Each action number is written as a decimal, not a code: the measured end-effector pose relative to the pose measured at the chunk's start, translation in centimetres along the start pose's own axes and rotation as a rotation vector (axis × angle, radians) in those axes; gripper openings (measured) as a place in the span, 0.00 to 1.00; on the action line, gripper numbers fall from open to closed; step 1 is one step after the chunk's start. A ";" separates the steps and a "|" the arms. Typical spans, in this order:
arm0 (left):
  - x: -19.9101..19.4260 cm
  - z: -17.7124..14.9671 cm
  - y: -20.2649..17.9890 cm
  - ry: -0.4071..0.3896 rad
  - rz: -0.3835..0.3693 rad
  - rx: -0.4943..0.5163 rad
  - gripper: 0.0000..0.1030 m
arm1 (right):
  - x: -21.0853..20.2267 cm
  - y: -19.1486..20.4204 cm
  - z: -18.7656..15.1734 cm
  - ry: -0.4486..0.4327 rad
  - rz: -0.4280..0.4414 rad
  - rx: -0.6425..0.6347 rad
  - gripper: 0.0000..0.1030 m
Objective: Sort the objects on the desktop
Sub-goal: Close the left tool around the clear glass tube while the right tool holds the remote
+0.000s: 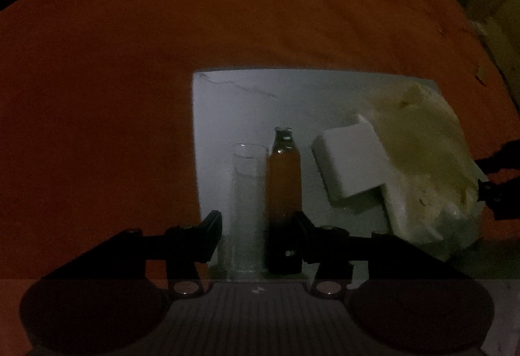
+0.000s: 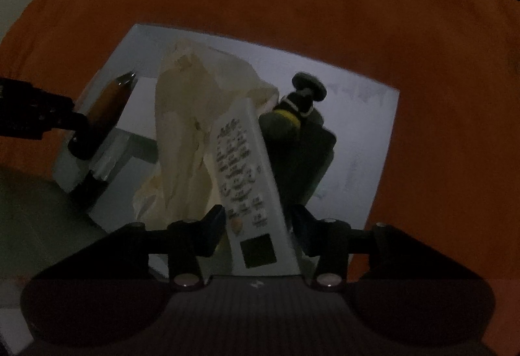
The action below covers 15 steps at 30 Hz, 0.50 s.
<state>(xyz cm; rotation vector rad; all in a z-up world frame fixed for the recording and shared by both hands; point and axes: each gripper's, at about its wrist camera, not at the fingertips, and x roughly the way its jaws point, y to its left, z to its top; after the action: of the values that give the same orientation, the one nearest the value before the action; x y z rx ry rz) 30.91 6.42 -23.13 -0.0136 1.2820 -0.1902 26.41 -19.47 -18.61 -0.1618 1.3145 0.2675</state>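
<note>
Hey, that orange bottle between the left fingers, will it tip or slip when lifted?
The orange bottle is tall and narrow, so probably tippy. It looks mostly full, likely heavy for its size. Its smooth wall may slip, and the clear glass beside it could get knocked.

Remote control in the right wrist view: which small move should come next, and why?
Probably lift it straight up a little. The right hand-held gripper appears closed on the long edges of the remote control, and it lies between a crumpled bag and a dark gadget with a yellow band, so sliding sideways could drag them.

Glass (image 1: 248,193) left of bottle (image 1: 283,174), touching.
</note>
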 end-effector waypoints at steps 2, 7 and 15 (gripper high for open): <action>0.0 0.0 0.5 -0.001 0.003 -0.016 0.42 | -0.3 0.5 0.0 -0.019 -0.029 -0.037 0.53; 0.1 0.1 1.1 -0.003 0.024 -0.026 0.42 | -0.4 1.7 0.0 -0.041 -0.070 -0.126 0.53; 0.8 -0.1 -0.7 0.020 0.027 0.029 0.42 | 0.4 3.8 0.4 -0.015 -0.104 -0.232 0.53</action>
<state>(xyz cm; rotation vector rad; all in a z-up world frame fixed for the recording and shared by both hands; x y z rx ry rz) 30.95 5.63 -23.86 0.0305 1.2985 -0.1860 25.84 -15.70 -18.75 -0.4221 1.2538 0.3317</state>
